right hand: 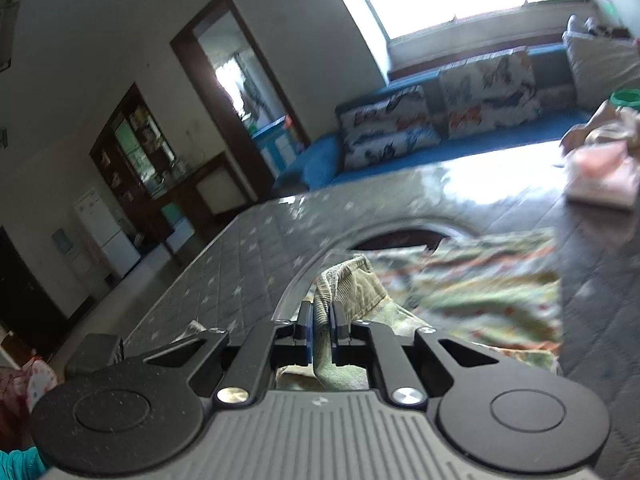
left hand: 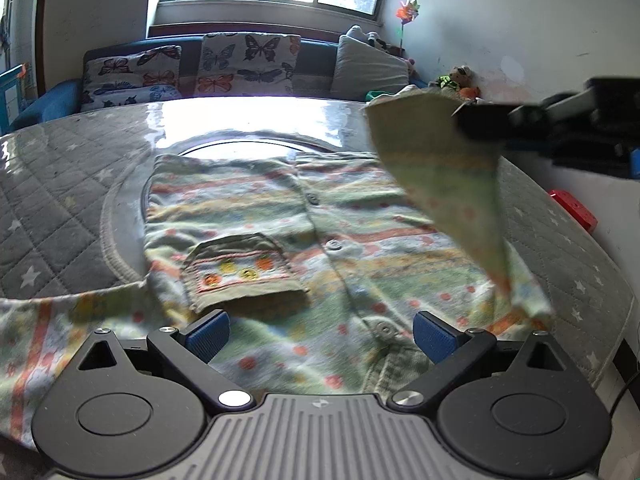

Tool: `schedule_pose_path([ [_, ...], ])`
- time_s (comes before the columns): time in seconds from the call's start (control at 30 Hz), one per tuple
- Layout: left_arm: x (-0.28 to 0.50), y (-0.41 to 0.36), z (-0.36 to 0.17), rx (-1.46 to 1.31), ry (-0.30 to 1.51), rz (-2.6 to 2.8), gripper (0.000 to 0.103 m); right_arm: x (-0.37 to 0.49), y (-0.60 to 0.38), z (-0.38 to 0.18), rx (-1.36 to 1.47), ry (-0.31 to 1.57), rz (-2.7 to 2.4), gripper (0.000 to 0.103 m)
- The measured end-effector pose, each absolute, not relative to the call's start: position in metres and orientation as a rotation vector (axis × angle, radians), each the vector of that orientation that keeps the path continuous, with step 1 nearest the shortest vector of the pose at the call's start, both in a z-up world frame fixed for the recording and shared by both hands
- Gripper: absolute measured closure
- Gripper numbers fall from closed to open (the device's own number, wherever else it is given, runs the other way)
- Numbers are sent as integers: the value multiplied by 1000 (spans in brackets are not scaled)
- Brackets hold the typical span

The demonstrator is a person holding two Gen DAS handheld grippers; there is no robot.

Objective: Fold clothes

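One sleeve (left hand: 448, 184) of the striped cardigan (left hand: 280, 224) hangs lifted, pinched in the right gripper (right hand: 320, 322); the left gripper (left hand: 320, 336) hovers released. Folding has barely started on the tabletop (left hand: 60, 200).

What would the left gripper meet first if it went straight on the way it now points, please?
Probably the striped cardigan lying flat on the table: the open left gripper points low across it, around its olive pocket. Depth is uncertain.
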State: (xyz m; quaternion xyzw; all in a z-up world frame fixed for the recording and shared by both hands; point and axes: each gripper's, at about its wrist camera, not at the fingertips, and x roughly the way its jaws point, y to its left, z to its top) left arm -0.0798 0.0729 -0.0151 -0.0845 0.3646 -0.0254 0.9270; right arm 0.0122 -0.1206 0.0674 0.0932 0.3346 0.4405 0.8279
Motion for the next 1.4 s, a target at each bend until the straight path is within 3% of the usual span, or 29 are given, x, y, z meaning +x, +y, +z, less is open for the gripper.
schedule_pose_path([
  [0.13, -85, 81, -17, -191, 749, -37, 3, 13, -101, 49, 188, 776, 954, 95],
  [0.27, -87, 87, -16, -200, 747, -21, 3, 12, -93, 42, 176, 802, 978, 78],
  [0.77, -84, 92, 7, -243, 684, -43, 5, 21, -164, 45, -274, 849, 847, 78],
  [1.1, -63, 63, -12, -253, 742, -168, 27, 11, -169, 6, -341, 906, 866, 79],
  [1.4, -59, 62, -23, -254, 776, -168, 27, 43, -153, 15, -250, 806, 823, 79],
])
